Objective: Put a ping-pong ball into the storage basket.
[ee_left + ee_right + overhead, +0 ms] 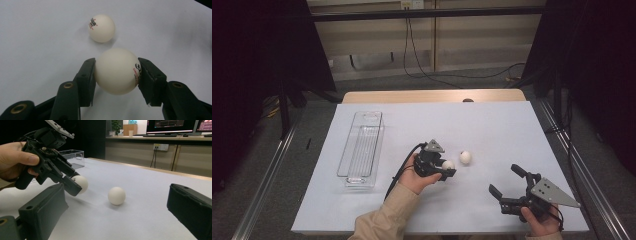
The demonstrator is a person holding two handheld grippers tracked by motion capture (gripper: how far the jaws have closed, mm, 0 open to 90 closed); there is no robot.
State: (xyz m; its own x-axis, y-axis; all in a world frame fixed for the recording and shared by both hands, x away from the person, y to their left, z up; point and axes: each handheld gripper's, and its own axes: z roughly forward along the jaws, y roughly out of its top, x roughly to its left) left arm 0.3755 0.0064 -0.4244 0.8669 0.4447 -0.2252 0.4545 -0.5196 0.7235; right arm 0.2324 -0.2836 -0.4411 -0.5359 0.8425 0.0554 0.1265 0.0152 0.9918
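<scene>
held ball [116, 71] is half hidden by left tongs [443, 170] in the high view. it is clamped between both pads, lifted clear of the desk [492, 125]; second ball [465, 157] lies just beyond. right tongs [507, 186] are held open, empty.

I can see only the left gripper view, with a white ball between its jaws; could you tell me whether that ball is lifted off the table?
Observer: Yes. In the right gripper view the held ball hangs above its shadow, clear of the white table cover.
Operator: Thank you. Where is the right gripper?
Observer: The right gripper sits near the table's front right corner, jaws wide apart with nothing between them.
Operator: Is there a container anywhere?
Observer: A clear plastic tray lies to the left of the left gripper.
</scene>
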